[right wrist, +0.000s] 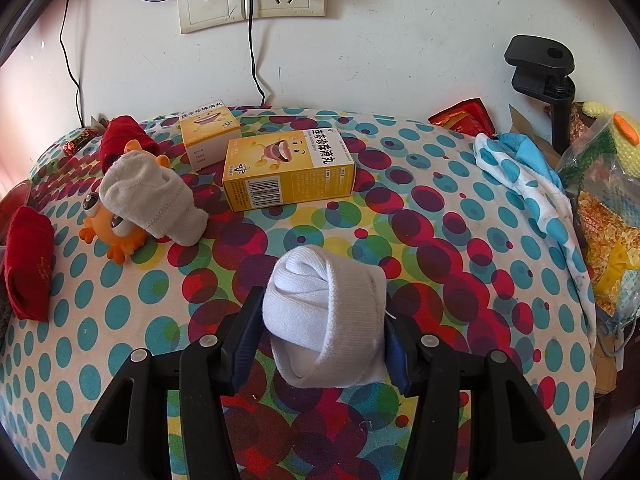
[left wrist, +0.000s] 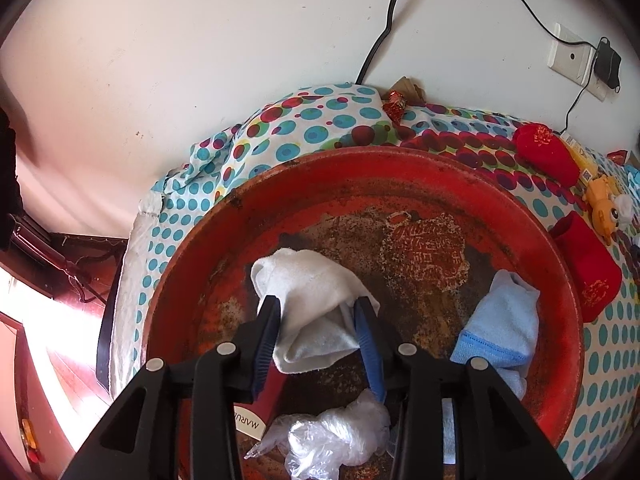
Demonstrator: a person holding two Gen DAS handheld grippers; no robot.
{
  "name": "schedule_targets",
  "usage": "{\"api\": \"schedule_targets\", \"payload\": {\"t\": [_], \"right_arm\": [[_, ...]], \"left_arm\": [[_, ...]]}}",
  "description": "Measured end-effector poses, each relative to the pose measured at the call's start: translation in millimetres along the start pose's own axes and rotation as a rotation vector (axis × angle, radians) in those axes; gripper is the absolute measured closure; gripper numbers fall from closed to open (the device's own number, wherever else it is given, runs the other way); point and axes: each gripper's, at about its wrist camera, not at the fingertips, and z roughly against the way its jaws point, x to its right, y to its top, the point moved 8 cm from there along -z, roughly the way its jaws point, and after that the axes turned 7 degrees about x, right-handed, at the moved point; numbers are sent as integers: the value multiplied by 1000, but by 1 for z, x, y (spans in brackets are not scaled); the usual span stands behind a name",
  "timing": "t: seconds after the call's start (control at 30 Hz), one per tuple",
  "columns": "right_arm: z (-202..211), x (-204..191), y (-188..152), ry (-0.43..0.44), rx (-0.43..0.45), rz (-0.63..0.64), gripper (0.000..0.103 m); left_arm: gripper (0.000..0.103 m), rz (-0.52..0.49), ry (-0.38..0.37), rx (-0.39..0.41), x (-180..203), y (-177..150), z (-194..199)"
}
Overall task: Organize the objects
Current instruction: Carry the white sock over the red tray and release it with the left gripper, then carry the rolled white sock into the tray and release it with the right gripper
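In the left wrist view my left gripper (left wrist: 318,312) is shut on a white cloth (left wrist: 308,300) and holds it over a worn red round tray (left wrist: 400,168). A folded light blue cloth (left wrist: 500,320) lies in the tray at the right, and a crumpled clear plastic bag (left wrist: 332,436) lies near its front. In the right wrist view my right gripper (right wrist: 320,312) is shut on a rolled white sock (right wrist: 324,316) just above the dotted tablecloth (right wrist: 440,220).
On the cloth lie two yellow medicine boxes (right wrist: 288,168) (right wrist: 208,132), a grey rolled sock (right wrist: 152,200) over an orange toy (right wrist: 112,228), and red socks (right wrist: 28,260) (right wrist: 124,140). A black clamp (right wrist: 548,80) and bags (right wrist: 608,208) stand at right. Wall sockets (right wrist: 252,0) with cables are behind.
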Motion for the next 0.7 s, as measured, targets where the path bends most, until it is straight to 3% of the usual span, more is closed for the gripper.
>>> {"api": "schedule_targets", "payload": {"t": [0.2,0.4,0.53,0.7], "right_arm": [[0,-1,0,-4,1,4,53],[2,-6,0,-45,14,52,60],[3,-1,-2,-61,-1,-26,62],[28,-2,1,-87,30,-77,62]], "left_arm": [[52,9,-16,58,3,-6,32],[52,70,15,87,-6,-37,64],[52,79,76,102,-16,-64,79],[52,113,94,89,-24,-91,87]]}}
